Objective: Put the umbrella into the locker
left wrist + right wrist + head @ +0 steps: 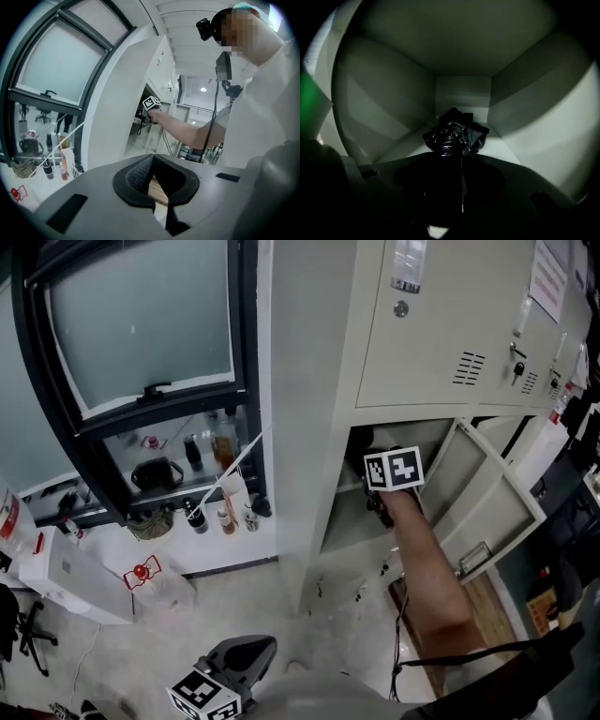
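One release remains: my right gripper (pixel 449 161) grips the umbrella (pixel 455 125) deep in the locker (pixel 525 117), so I settle it flat first; left gripper (pixel 152 161) closed, empty.

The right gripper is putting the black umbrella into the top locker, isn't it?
Not the top one. The head view shows the top locker door closed. The right gripper is putting the black umbrella into the open compartment just below it.

Right arm (pixel 427 559) stretched forward, right gripper (pixel 451 161) tilted slightly down, jaws clamped on umbrella (pixel 474 136) handle. Left gripper (pixel 152 161) held low by the torso, roughly level, jaws together, empty.
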`<state>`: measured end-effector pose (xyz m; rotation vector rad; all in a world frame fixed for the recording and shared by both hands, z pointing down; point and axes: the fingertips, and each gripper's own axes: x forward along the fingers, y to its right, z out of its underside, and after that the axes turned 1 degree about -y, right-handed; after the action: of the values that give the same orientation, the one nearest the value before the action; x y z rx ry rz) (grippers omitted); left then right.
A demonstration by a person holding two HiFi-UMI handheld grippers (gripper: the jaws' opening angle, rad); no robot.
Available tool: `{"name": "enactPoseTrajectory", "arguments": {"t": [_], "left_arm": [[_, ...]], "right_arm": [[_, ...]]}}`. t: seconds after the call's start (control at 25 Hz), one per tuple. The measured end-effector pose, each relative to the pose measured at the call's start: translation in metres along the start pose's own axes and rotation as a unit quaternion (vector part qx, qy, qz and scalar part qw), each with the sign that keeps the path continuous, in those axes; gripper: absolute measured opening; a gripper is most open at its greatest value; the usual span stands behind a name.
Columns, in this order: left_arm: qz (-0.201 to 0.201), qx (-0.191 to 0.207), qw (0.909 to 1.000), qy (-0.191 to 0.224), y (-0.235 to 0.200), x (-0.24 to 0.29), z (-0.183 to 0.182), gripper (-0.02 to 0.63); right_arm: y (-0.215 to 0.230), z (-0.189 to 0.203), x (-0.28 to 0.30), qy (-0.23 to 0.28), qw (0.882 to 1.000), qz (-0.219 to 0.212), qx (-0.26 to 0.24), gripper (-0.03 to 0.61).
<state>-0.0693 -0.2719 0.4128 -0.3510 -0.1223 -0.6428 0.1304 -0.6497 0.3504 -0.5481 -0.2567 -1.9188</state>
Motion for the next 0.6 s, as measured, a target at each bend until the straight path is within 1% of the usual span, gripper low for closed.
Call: {"name": "enactPoseTrajectory", "arguments": {"t": [0.16, 0.32, 0.44, 0.6], "left_arm": [[0.006, -0.002, 1.0, -0.002, 0.01, -0.013, 0.006, 0.011], [0.015, -0.004, 0.9999, -0.005, 0.019, -0.027, 0.01, 0.011], [0.026, -0.005, 0.9996, -0.011, 0.029, -0.038, 0.02, 0.011], [0.048, 0.005, 0.9987, -0.016, 0.044, -0.051, 0.029, 0.011]], "right_arm": [[0.0, 0.008, -0.024, 0.004, 1.0, 0.015, -0.005, 0.176], [-0.003, 0.012, -0.058, 0.029, 0.999, 0.028, -0.001, 0.187], [-0.014, 0.024, -0.086, 0.04, 0.999, 0.029, 0.001, 0.187], [-0.038, 0.04, -0.125, 0.058, 0.998, 0.031, -0.01, 0.186]]}}
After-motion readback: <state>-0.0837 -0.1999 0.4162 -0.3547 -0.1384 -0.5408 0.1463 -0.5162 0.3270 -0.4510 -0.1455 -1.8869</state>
